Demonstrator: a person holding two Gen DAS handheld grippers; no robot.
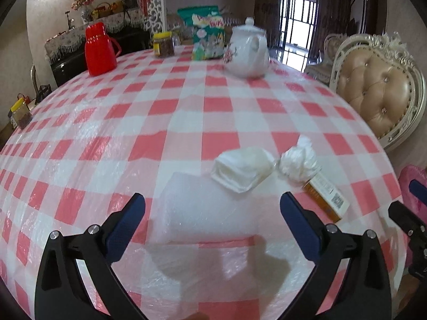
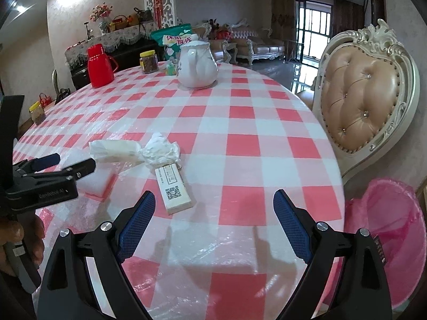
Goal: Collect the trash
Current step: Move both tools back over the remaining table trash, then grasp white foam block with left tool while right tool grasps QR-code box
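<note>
While both tools hung over the round table under its red-and-white checked plastic cloth [image 2: 240,122], the trash lay in a loose cluster near the table's near edge. The left gripper [image 1: 212,205] had its blue-padded jaws spread wide, nothing pressed between them; a translucent white bubble-wrap sheet [image 1: 205,208] lay flat on the cloth in the gap ahead of its fingers, and whether the pads touched it could not be told. Just beyond that sheet sat a folded white paper napkin [image 1: 244,168], and touching its right side was a crumpled white plastic wrapper [image 1: 299,162]. A small orange-and-white cardboard box with a printed code [image 1: 327,196] lay just beside the wrapper, nearer the table edge.

The right gripper [image 2: 213,205] also stood with its jaws apart and empty above bare cloth, the cardboard box [image 2: 174,189] lying just beside its left finger. From that view the left gripper [image 2: 66,165] showed at the left edge, held by a hand [image 2: 16,237]. A pink plastic-lined bin [image 2: 387,226] stood beside the table, below a cream tufted chair [image 2: 365,98].

Far across the table stood a white ceramic teapot [image 1: 248,50], a red plastic flask [image 1: 98,49], a yellow-lidded jar [image 1: 163,44] and a green snack bag [image 1: 208,37]
</note>
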